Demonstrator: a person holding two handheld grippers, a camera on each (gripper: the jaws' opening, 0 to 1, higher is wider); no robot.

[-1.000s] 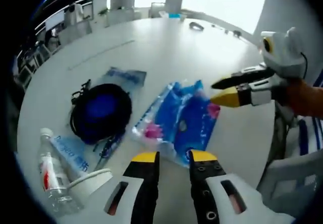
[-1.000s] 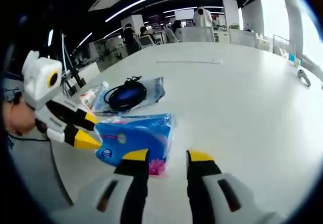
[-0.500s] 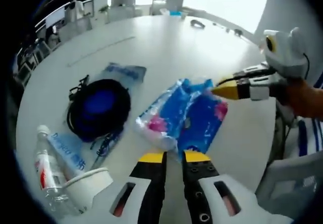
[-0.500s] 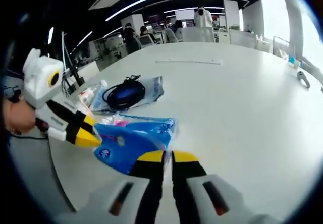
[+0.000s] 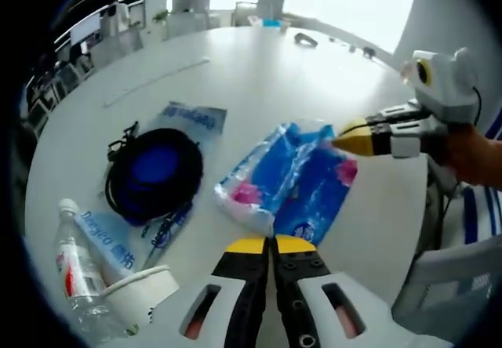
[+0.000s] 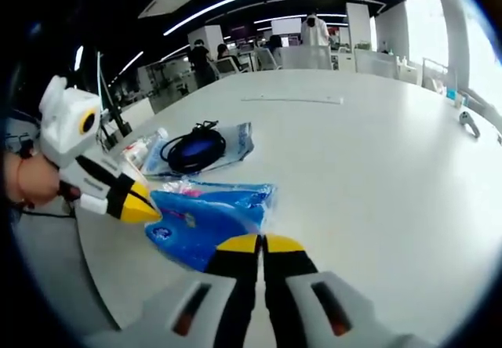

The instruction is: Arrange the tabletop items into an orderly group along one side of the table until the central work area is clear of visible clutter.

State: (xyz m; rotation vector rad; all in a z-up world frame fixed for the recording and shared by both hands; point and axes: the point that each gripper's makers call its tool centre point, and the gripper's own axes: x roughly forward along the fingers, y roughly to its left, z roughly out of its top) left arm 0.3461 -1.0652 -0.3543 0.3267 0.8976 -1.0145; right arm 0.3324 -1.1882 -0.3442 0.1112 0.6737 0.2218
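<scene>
Both hand-held grippers clamped tight on opposite ends of the blue packet [image 5: 290,183], left hand-held gripper [image 5: 271,244] low centre, right hand-held gripper [image 6: 260,243] likewise. Packet mid-table [image 5: 259,66]. Step: moving it. Next: carry toward cable [image 5: 153,172], bottle [image 5: 78,273], cup [image 5: 145,289].

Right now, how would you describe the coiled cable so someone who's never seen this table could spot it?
On the big white table, look past the blue tissue pack held between the two claws, toward the water bottle and paper cup. The cable lies between them on a flat blue-printed bag. It is the one black thing there, wound into a round coil.
</scene>
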